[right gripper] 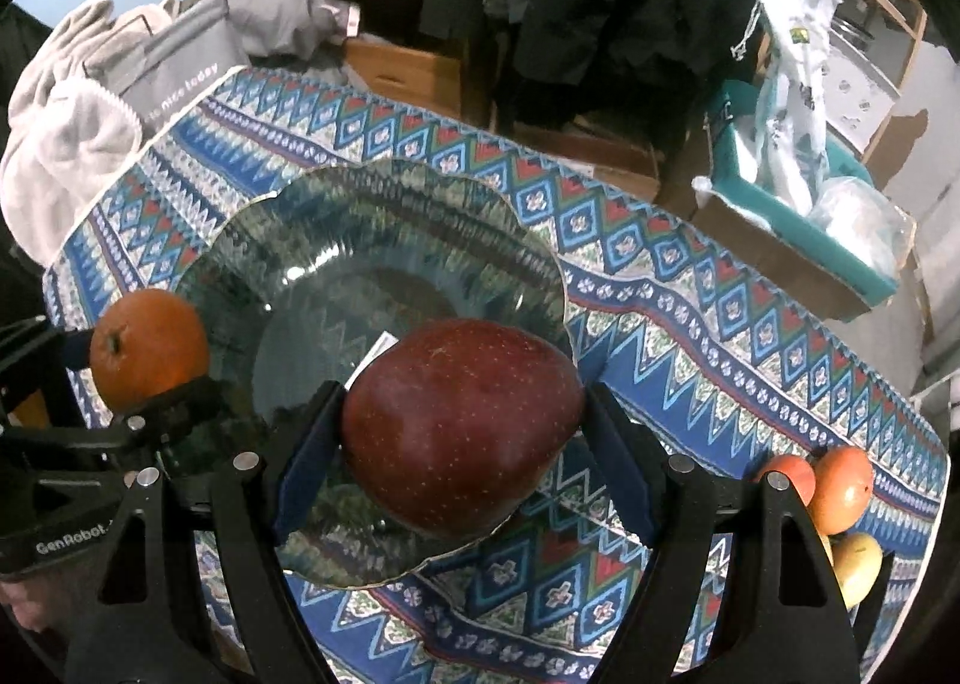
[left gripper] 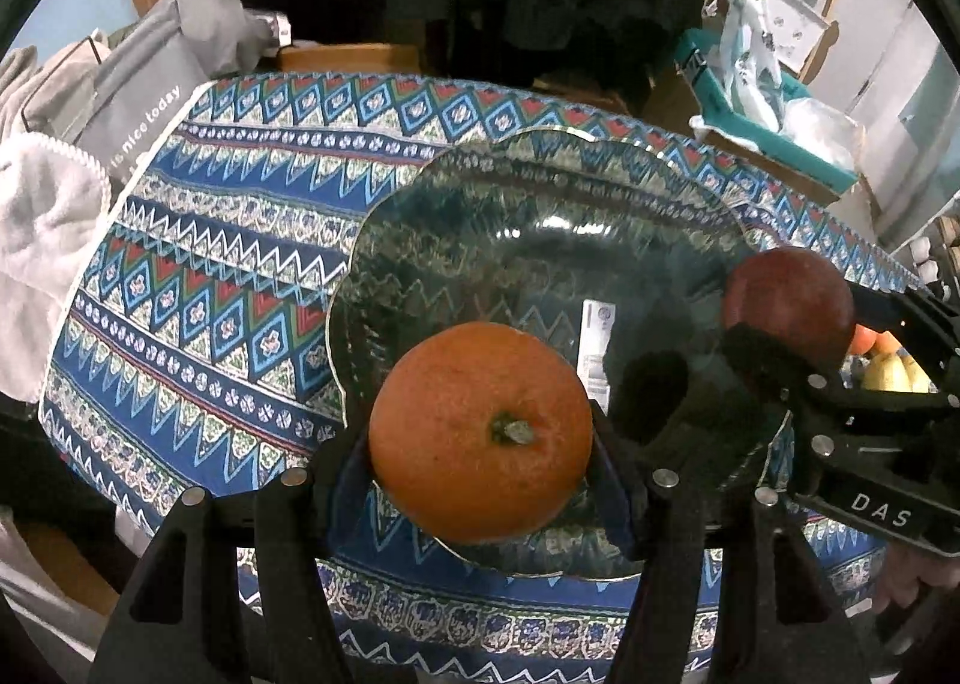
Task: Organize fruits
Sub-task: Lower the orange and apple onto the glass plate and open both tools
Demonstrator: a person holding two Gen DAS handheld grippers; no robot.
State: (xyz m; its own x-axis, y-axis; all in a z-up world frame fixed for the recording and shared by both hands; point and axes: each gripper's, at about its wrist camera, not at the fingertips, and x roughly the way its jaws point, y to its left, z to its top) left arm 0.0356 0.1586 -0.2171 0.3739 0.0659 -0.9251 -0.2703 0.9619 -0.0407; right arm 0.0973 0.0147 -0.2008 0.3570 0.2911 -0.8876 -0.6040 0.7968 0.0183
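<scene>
Clamped between the two fingers of the left gripper, an orange is held with its stem end turned up toward the camera; both pads are pressed against its sides, so the jaws are closed down to the width of the fruit. The orange is held above the near-left rim of the glass plate; contact with the plate cannot be told. A dark red apple is gripped the same way by the right gripper, jaws closed to the apple's width, above the near-right rim of the plate. Each gripper is seen in the other's view: the right one with the apple at the plate's right edge, the left one with the orange at the plate's left edge. The two fruits are well apart, with the plate's bare centre between them.

The plate is of clear greenish glass with a scalloped rim, and a white label is seen through its base. It is laid on a patterned tablecloth in blue, red and white. To the right of the plate, near the cloth's edge, further fruits are grouped touching one another: two oranges and a yellow fruit, kind not determined. Left of the plate, off the cloth's far corner, a white towel and a grey bag with printed lettering are noted. Right of the plate, beyond the cloth, a teal box with plastic bags is recorded.
</scene>
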